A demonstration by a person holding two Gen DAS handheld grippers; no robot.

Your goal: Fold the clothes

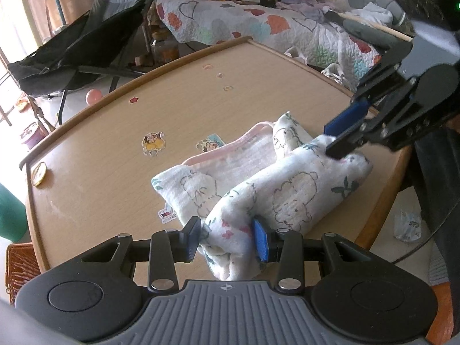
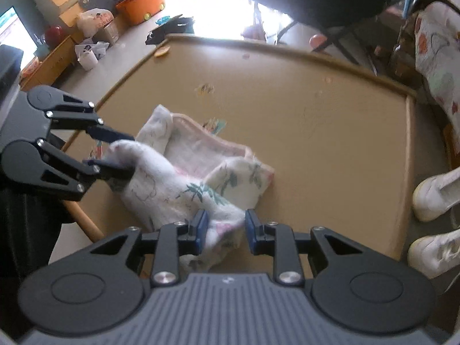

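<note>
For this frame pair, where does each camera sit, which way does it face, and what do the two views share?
Left wrist: on the left gripper, facing across the round-cornered wooden table toward a quilted sofa; the right gripper shows at upper right.
Right wrist: on the right gripper, facing across the table toward a bright doorway; the left gripper shows at left.
Shared: the white bear-print cloth garment, with both grippers' fingers around its bunched ends.

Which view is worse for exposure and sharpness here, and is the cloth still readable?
Right wrist view: blown-out white glare beyond the table's far edge, tan wooden table darkened, white printed baby cloth soft, its print hard to read. Left wrist view: even light, the cloth and its bear print crisp, mild washout at top left. Both: fisheye bends the table rim.
</note>
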